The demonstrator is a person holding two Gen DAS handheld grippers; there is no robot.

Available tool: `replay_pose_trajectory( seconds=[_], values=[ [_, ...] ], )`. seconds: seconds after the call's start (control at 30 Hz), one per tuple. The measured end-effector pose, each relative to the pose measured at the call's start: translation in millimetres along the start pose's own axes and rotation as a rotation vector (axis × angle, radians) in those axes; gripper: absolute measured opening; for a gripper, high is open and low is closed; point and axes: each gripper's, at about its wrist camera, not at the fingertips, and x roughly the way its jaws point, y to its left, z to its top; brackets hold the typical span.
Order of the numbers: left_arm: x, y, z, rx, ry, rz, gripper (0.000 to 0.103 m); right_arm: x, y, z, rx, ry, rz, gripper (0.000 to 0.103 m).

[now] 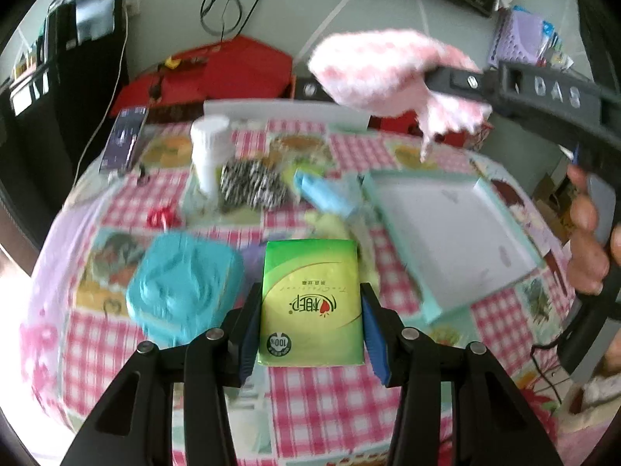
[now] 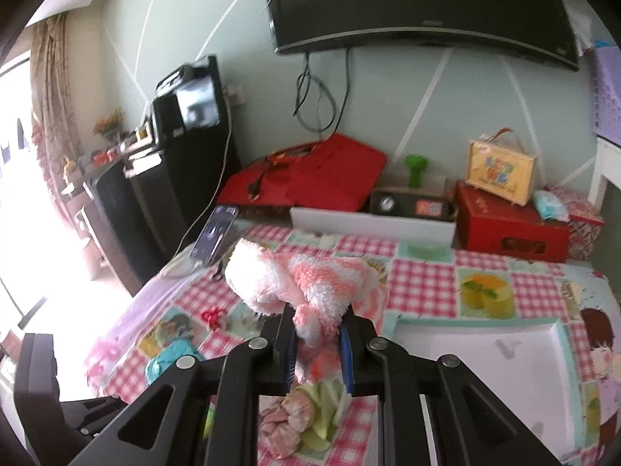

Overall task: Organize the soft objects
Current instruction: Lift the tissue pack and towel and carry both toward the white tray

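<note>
Clamping a green tissue pack [image 1: 312,303] between its blue-padded fingers, the left gripper [image 1: 310,324] holds it above the checkered tablecloth [image 1: 116,334]. Only the left wrist view shows this pack, and only there do the turquoise foam piece [image 1: 182,285], the zebra-striped soft item [image 1: 252,186], the white bottle [image 1: 209,151] just beside it and the light-blue cloth [image 1: 326,194] appear together on the table. That view also catches the right gripper from outside, raised well above the table with the pink fluffy cloth [image 1: 384,73] hanging from its tip over the far side of the white tray [image 1: 454,233], and the person's hand [image 1: 590,240] on its handle.

From the right wrist view, the right gripper [image 2: 318,353] is pinched shut on the pink fluffy cloth [image 2: 302,283], which bulges out above the fingers. Below the fingers lies a crumpled pink and pale-green soft item [image 2: 299,415], which the left view shows only as a blurred pale-green edge behind the pack. This view alone gives the wall-mounted television [image 2: 423,4], the red boxes [image 2: 508,229], the yellow bag [image 2: 500,173] on top of one and the phone [image 2: 215,239] at the table's far left edge. A corner of the tray [image 2: 485,349] sits to the right.
</note>
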Motion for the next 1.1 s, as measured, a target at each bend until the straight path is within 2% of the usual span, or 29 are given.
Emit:
replay_pose_trajectory(
  seconds=[0.2, 0.43, 0.8, 1.1],
  values=[
    [4, -20, 38, 0.015, -0.053, -0.037, 0.048, -20, -33, 12, 0.044, -0.053, -0.08, 0.019],
    [24, -61, 67, 0.061, -0.077, -0.064, 0.048, -35, -87, 15, 0.089, -0.085, -0.271, 0.019],
    [84, -123, 90, 0.098, -0.03, -0.128, 0.048, -39, -174, 1, 0.215, -0.079, -0.493, 0.019],
    [135, -142, 97, 0.071, 0.022, -0.127, 0.048, -22, -220, -20, 0.328, -0.042, -0.584, 0.019]
  ],
)
